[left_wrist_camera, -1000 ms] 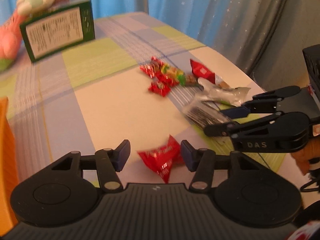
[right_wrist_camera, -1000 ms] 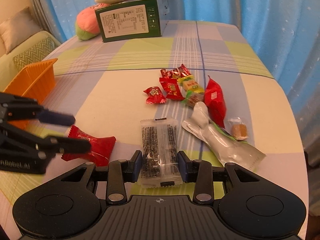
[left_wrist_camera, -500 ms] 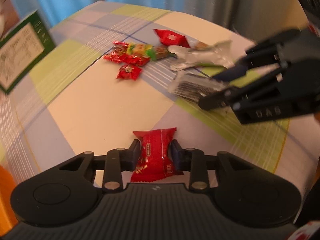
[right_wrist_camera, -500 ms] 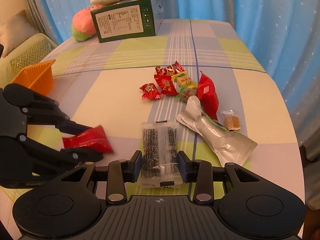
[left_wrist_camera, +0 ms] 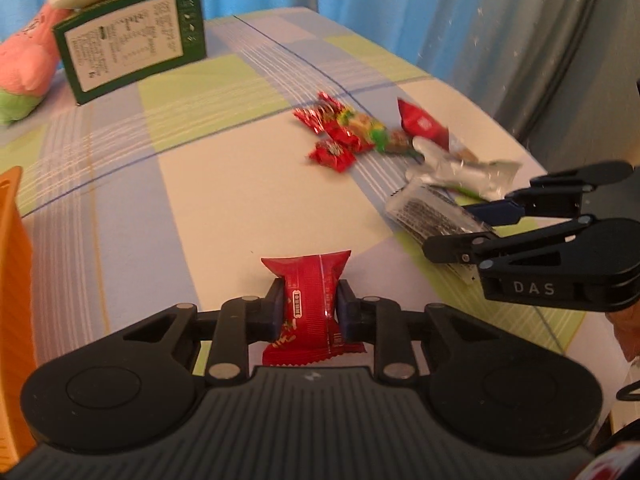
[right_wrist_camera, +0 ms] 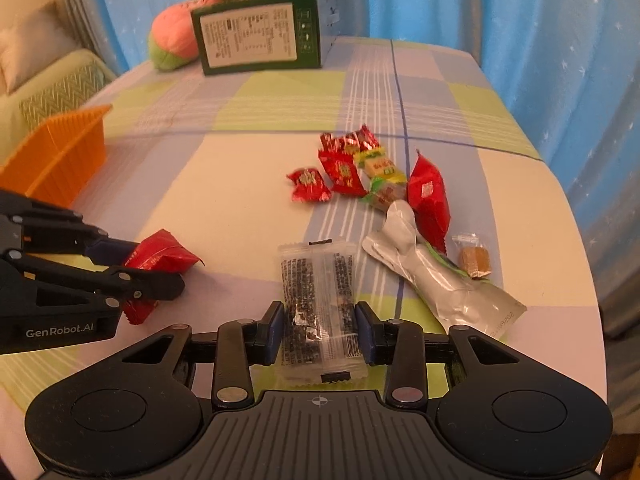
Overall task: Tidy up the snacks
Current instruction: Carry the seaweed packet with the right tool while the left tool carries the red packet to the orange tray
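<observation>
A red snack packet point(left_wrist_camera: 306, 270) stands between the fingers of my left gripper point(left_wrist_camera: 308, 305), whose jaws are closing and press its sides; the packet point(right_wrist_camera: 164, 250) is lifted slightly off the checked cloth. My right gripper point(right_wrist_camera: 320, 330) is shut on a clear packet of dark snack point(right_wrist_camera: 316, 280), which lies flat on the table. In the left wrist view the right gripper point(left_wrist_camera: 456, 228) holds that clear packet point(left_wrist_camera: 424, 210) at the right. Loose snacks point(right_wrist_camera: 352, 168) lie in a pile beyond it, and a silver pouch point(right_wrist_camera: 436, 276) lies to the right.
An orange basket point(right_wrist_camera: 60, 152) stands at the table's left side. A green box point(right_wrist_camera: 256, 36) with plush toys point(right_wrist_camera: 176, 36) sits at the far end. The table's rounded edge point(right_wrist_camera: 576, 240) runs close on the right, with blue curtains behind.
The left gripper's jaws have come together from wide apart onto the red packet and raised it a little. The right gripper has kept still on the clear packet.
</observation>
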